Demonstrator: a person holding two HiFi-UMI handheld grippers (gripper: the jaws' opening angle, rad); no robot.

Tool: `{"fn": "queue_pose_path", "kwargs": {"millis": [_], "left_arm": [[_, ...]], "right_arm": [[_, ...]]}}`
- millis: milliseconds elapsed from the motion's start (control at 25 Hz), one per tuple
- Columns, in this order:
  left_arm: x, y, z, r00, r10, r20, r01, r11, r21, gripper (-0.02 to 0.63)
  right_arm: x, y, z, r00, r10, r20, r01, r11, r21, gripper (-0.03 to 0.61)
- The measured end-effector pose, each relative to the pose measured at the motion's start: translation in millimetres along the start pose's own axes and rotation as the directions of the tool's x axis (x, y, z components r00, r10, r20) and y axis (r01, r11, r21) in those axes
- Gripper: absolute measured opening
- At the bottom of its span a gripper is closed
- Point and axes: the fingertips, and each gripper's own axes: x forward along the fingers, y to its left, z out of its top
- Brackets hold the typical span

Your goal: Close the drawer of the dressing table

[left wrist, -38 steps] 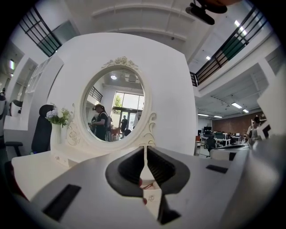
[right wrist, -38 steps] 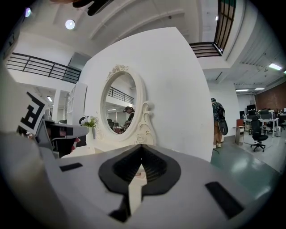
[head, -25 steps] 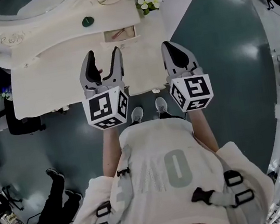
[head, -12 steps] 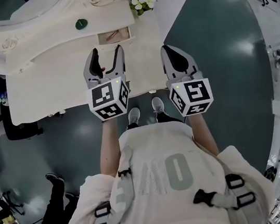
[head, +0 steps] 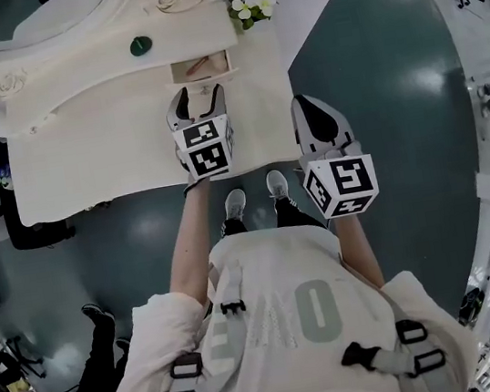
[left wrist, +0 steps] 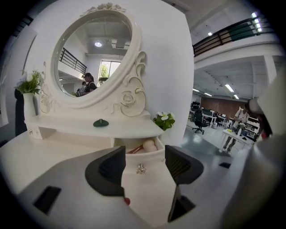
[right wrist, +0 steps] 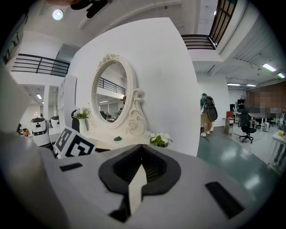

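Drawer (head: 203, 65) stands open beneath the shelf (left wrist: 67, 127), at the counter's (head: 83, 161) rear right. Left gripper (left wrist: 144, 166): jaws wide apart, facing the drawer front, gripping nothing. Right gripper (right wrist: 140, 169): jaws closed together, empty, near the counter's right edge.

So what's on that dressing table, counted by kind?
Flower bunches: 2
Green dish: 1
Mirror: 1
Open drawer: 1
Total: 5
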Motion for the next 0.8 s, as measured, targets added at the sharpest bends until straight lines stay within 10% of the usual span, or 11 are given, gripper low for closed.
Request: {"fn": "queue_pose_path", "kwargs": {"millis": [800], "left_arm": [[42.6,7.8,-60.1,0.987,0.021,-0.162,-0.025,1.000,-0.018,0.224]], "right_arm": [[-5.2,-7.7,-30.1,0.997,-0.045,-0.067,0.047,0.999,0.027,0.008]]}}
